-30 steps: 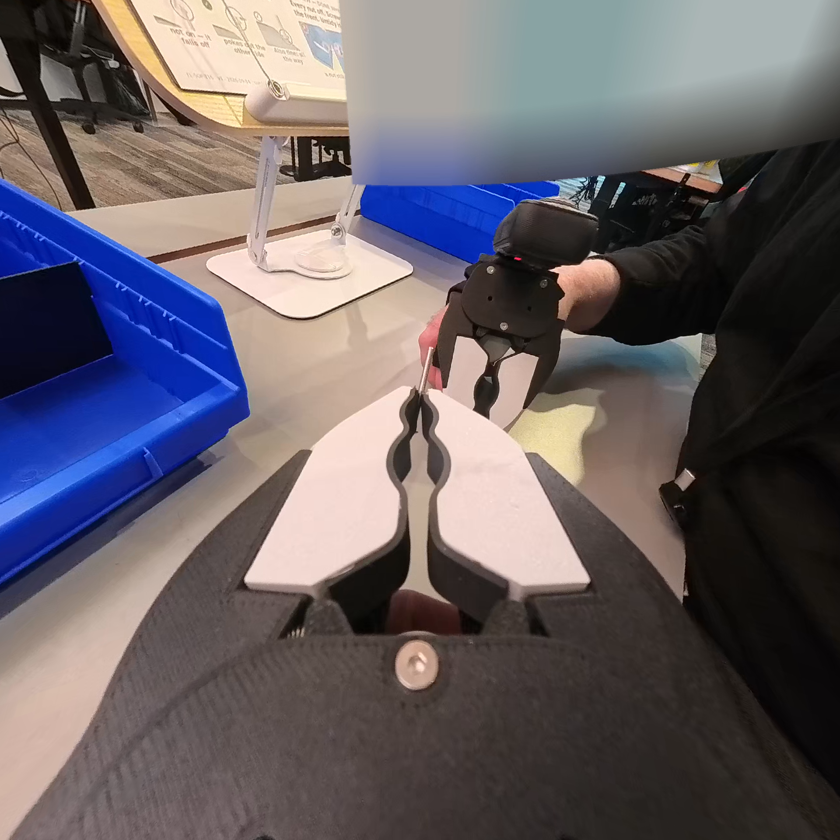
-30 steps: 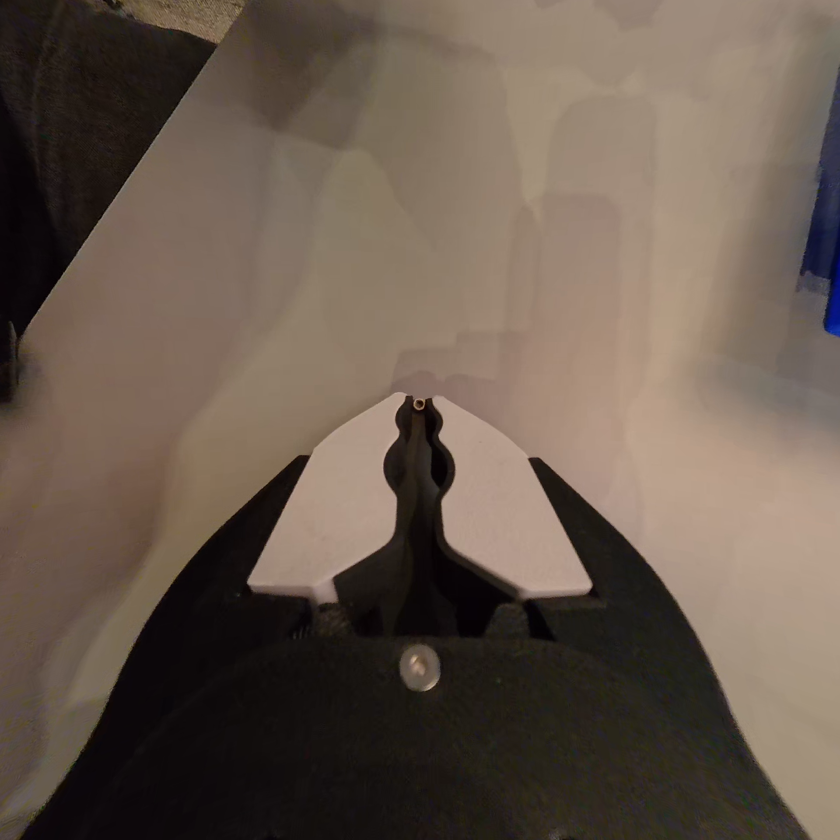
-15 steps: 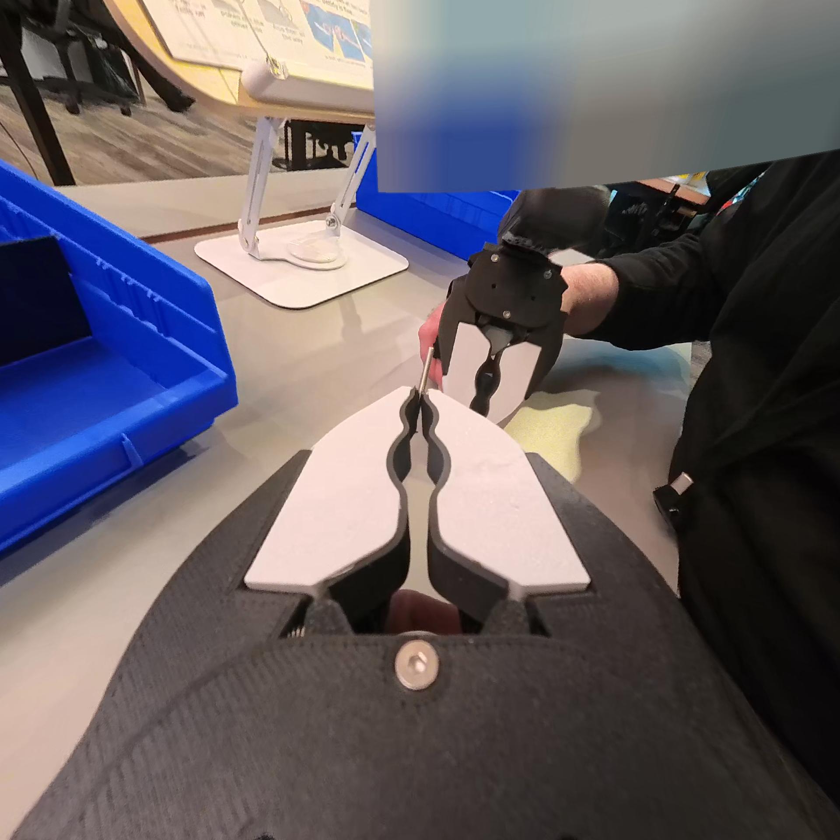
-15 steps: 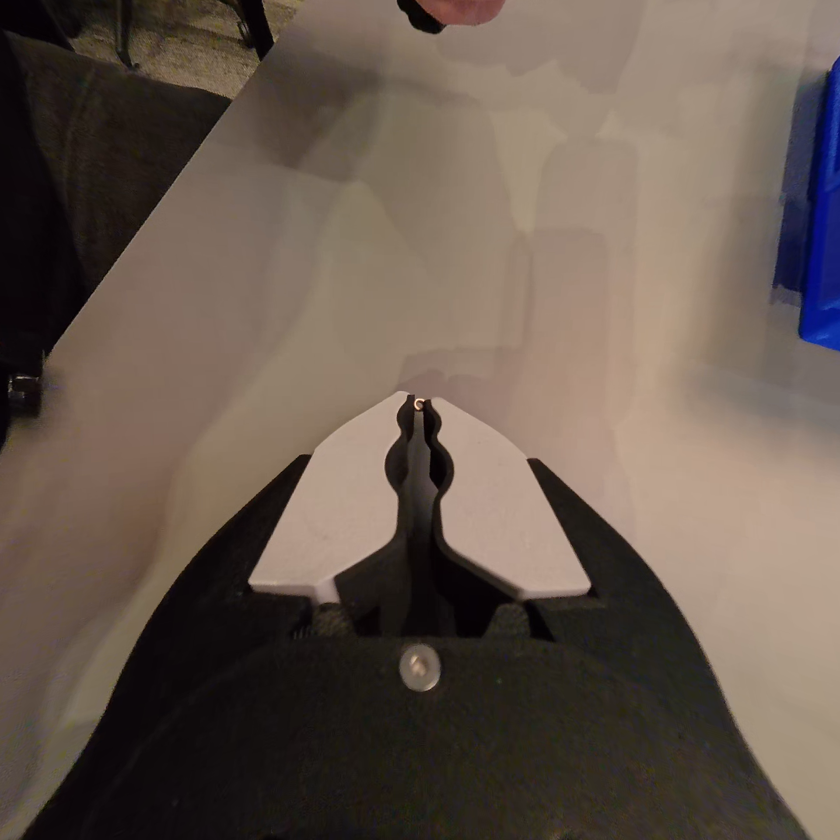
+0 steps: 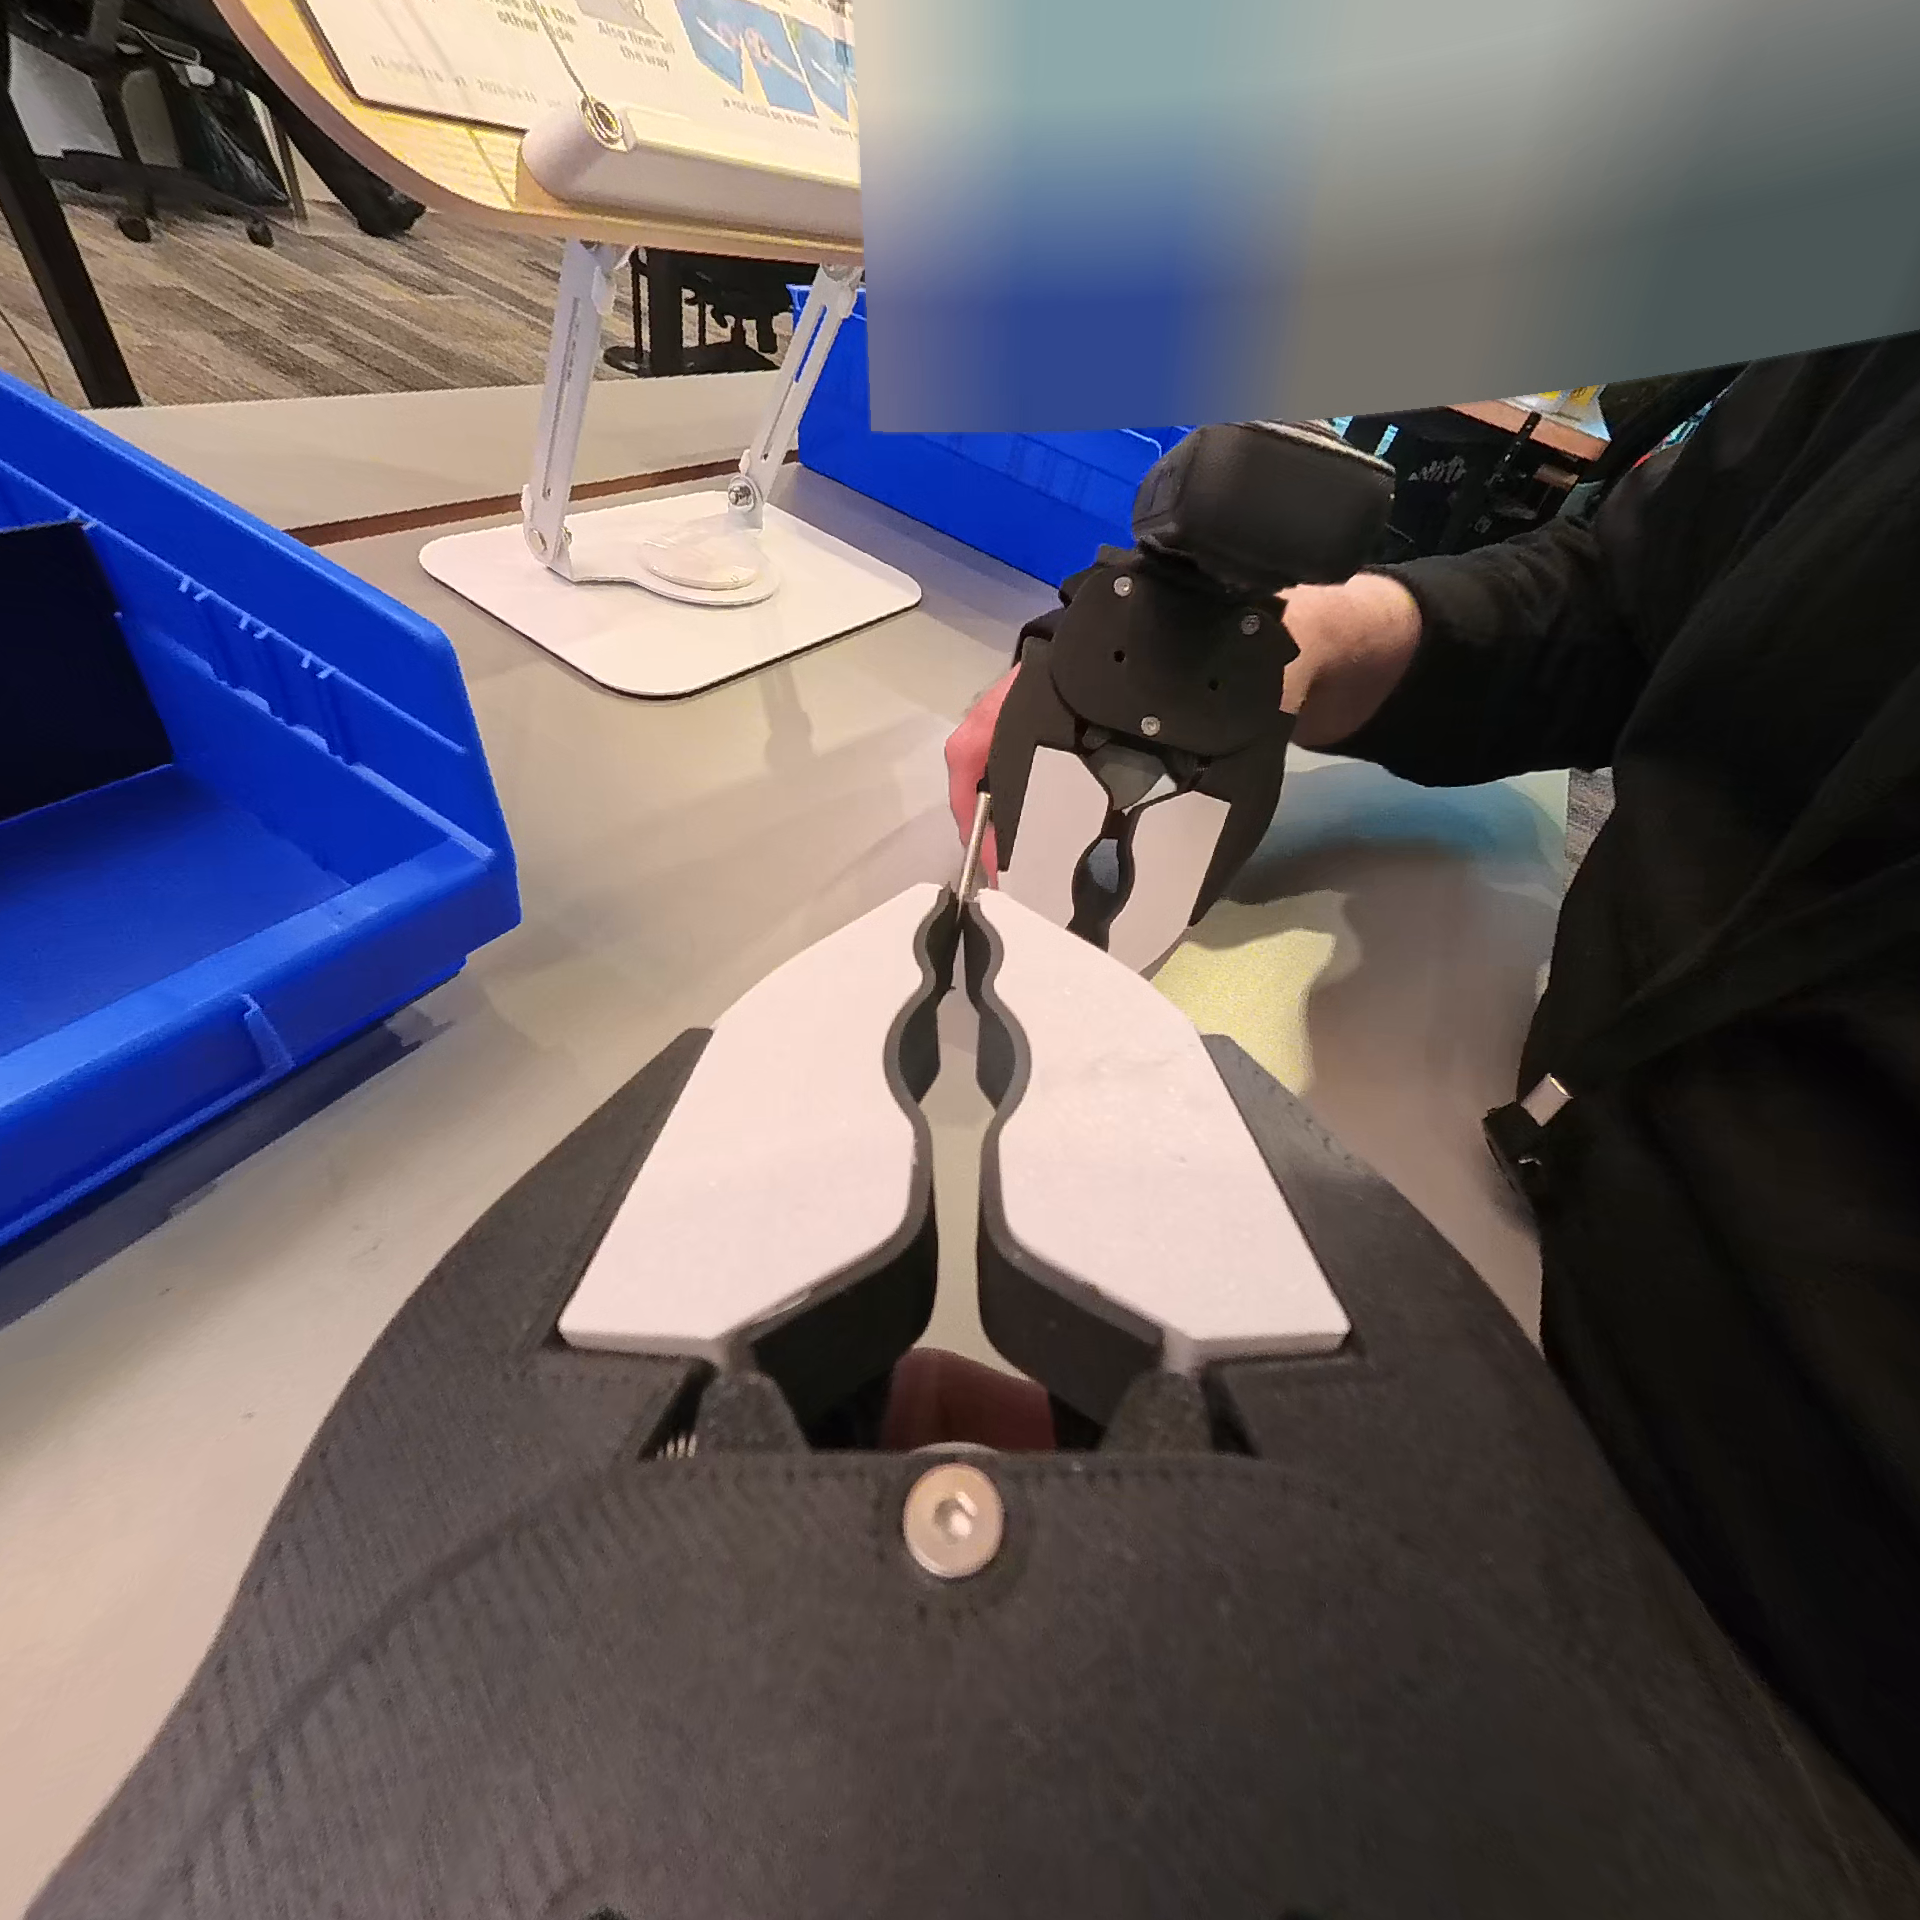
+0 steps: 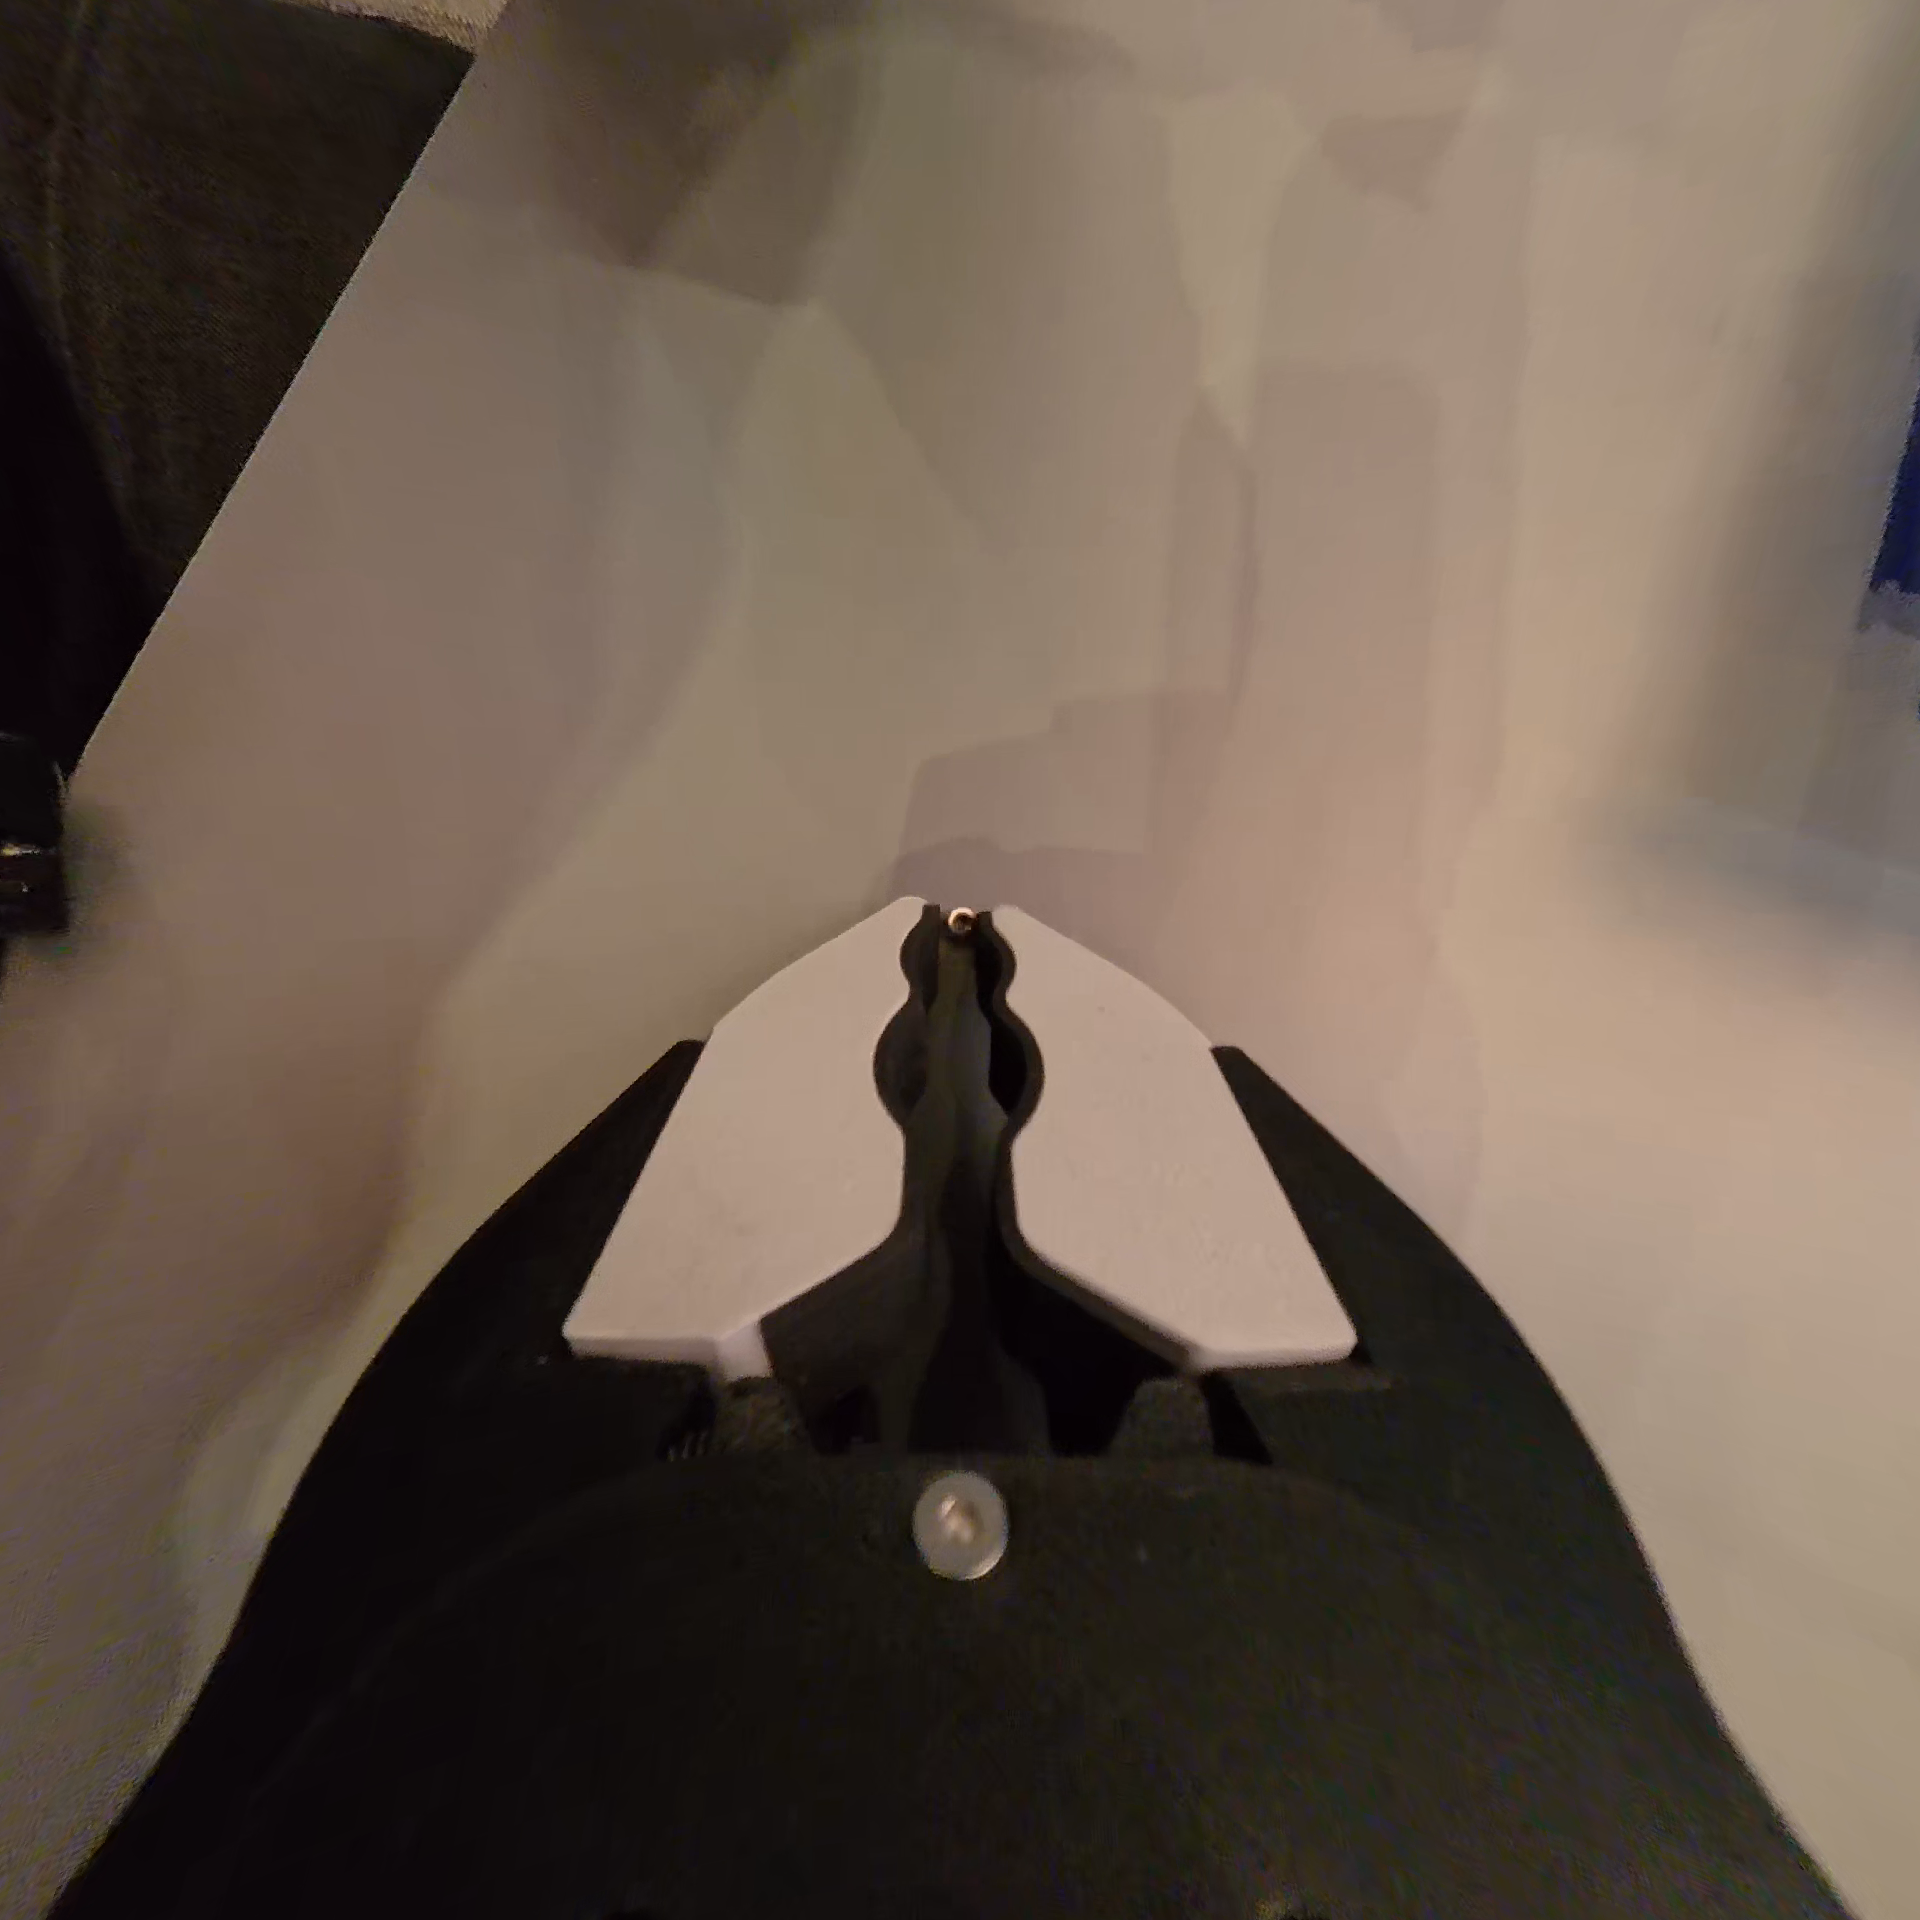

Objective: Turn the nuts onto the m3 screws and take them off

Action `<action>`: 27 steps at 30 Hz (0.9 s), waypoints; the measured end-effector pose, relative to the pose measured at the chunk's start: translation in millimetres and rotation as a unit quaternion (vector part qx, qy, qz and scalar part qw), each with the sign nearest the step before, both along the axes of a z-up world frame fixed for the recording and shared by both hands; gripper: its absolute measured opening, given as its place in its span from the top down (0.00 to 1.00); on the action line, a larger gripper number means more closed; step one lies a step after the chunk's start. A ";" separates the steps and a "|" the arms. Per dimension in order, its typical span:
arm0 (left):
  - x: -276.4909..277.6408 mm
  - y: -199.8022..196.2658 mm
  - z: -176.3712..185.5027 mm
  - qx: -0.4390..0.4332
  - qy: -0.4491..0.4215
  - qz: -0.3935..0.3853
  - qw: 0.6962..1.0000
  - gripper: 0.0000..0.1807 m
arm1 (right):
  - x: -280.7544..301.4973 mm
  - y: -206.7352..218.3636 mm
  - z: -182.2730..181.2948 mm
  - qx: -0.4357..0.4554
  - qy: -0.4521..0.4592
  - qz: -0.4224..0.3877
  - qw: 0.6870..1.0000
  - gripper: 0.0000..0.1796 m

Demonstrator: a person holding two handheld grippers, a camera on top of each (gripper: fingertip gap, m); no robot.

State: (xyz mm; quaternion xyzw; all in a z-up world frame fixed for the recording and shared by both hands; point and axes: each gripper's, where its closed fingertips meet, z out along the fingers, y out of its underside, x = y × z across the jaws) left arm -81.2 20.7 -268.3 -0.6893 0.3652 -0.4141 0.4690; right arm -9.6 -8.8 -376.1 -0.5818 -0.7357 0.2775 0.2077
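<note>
Right gripper (image 5: 1117,935) tipped downward | left gripper (image 5: 961,909) clamps thin silver screw (image 5: 974,847) | right pinches tiny nut (image 6: 960,918)

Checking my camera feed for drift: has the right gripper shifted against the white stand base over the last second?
Cannot tell. The right gripper sits right of the white stand base throughout; the view itself swings, so the small offset proves nothing.

Printed sheet (image 5: 582,62) on stand
</note>
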 end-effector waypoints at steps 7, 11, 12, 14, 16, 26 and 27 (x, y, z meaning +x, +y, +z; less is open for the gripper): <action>-0.7 -1.1 1.1 -0.001 -0.003 -0.003 1.000 1.00 | -0.2 0.8 -0.4 0.008 -0.017 -0.015 1.000 0.97; -1.9 -0.7 1.4 -0.002 -0.005 -0.003 1.000 1.00 | -0.1 0.9 -0.6 0.014 -0.020 -0.010 1.000 0.97; -1.9 -0.7 1.3 -0.003 -0.006 -0.003 1.000 1.00 | -0.2 0.9 -0.6 0.012 -0.019 -0.009 1.000 0.97; -1.8 -0.9 1.1 -0.004 -0.006 -0.003 1.000 1.00 | -0.4 1.0 -0.5 0.012 -0.017 -0.007 1.000 0.97; -1.9 -0.9 0.8 -0.006 -0.007 -0.001 1.000 1.00 | -0.7 1.0 -0.3 0.009 -0.012 -0.009 1.000 0.98; 2.9 -2.3 1.5 -0.030 -0.036 -0.007 0.999 1.00 | -7.9 6.8 19.3 -0.022 0.052 -0.026 0.998 0.98; 4.1 -3.1 1.4 -0.034 -0.040 -0.010 0.999 1.00 | -9.9 7.4 25.4 -0.028 0.065 -0.027 0.997 0.98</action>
